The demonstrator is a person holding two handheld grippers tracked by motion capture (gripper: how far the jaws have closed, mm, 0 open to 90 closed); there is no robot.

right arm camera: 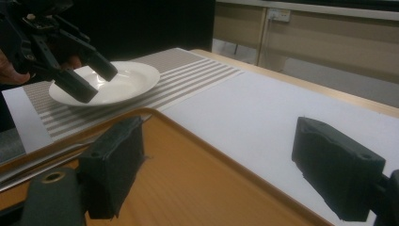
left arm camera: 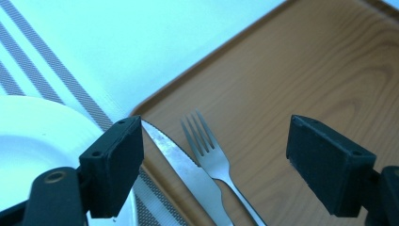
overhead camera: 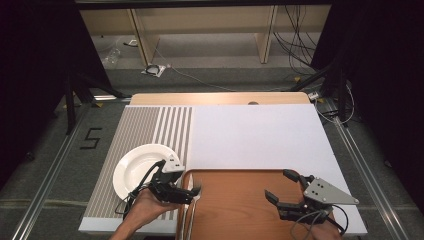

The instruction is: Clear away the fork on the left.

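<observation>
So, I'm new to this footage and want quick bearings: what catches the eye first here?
The white plate on the striped end of the table mat stands out, left of a brown wooden tray at the near edge. A knife and fork lie side by side along the tray's left edge, under the open left gripper. The right gripper is open too, above the tray's right part.

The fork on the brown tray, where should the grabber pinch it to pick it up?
Probably the fork is best pinched across its narrow neck just below the tines, coming straight down from above. It lies flat on the tray, with the knife close along one side, so the open left gripper has little room there.
</observation>
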